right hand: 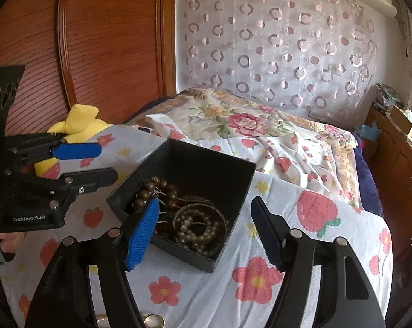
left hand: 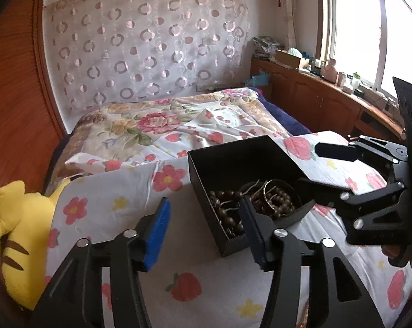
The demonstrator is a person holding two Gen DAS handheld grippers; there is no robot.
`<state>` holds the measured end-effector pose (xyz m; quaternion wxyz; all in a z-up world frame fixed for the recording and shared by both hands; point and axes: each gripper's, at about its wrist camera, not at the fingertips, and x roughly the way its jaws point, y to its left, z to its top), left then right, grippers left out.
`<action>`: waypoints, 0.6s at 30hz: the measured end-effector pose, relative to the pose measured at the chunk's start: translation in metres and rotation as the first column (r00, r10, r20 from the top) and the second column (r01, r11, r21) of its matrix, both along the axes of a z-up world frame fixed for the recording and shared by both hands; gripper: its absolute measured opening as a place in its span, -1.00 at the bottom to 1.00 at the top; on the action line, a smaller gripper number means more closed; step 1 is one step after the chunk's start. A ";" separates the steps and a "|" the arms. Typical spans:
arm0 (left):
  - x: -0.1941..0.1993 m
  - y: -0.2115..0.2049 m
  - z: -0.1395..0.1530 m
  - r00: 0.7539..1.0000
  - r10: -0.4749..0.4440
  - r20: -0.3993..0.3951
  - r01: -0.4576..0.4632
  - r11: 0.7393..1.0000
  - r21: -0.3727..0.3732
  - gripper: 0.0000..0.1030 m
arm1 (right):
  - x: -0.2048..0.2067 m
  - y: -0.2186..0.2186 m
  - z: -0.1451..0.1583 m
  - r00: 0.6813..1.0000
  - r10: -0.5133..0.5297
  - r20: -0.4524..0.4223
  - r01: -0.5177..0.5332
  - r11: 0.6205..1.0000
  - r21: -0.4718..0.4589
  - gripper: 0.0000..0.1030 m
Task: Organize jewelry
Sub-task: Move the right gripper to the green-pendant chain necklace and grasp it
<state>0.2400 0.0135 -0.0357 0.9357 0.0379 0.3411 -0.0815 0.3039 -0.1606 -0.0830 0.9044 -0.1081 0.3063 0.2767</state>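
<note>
An open black box sits on the flower-print cloth. It holds dark wooden bead bracelets, lighter bead bracelets and a thin metal bangle. My left gripper is open and empty, just left of and before the box; it also shows in the right wrist view. My right gripper is open and empty over the box's near corner; it also shows in the left wrist view at the box's right side.
A yellow plush toy lies at the left by the wooden wardrobe. A floral quilt lies behind the box. A wooden cabinet with clutter runs under the window. Something metallic shows at the bottom edge.
</note>
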 end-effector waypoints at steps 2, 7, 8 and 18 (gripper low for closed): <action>-0.010 0.001 0.001 1.000 0.003 0.016 -0.002 1.000 -0.010 0.36 | -0.009 -0.007 0.004 1.000 -0.003 0.006 0.003 1.000 0.003 0.40; -0.033 0.002 -0.002 0.999 0.004 0.047 -0.003 1.000 -0.023 0.82 | -0.046 -0.028 0.007 1.000 0.017 0.015 -0.017 1.000 0.010 0.29; -0.040 0.002 -0.003 0.998 0.005 0.056 -0.003 1.000 -0.028 0.85 | -0.054 -0.032 0.005 1.000 0.022 0.013 -0.022 1.000 0.009 0.27; -0.094 0.004 -0.021 0.999 0.005 0.052 0.000 0.994 -0.107 0.85 | -0.122 -0.047 -0.029 0.992 0.098 -0.080 -0.101 0.995 -0.029 -0.26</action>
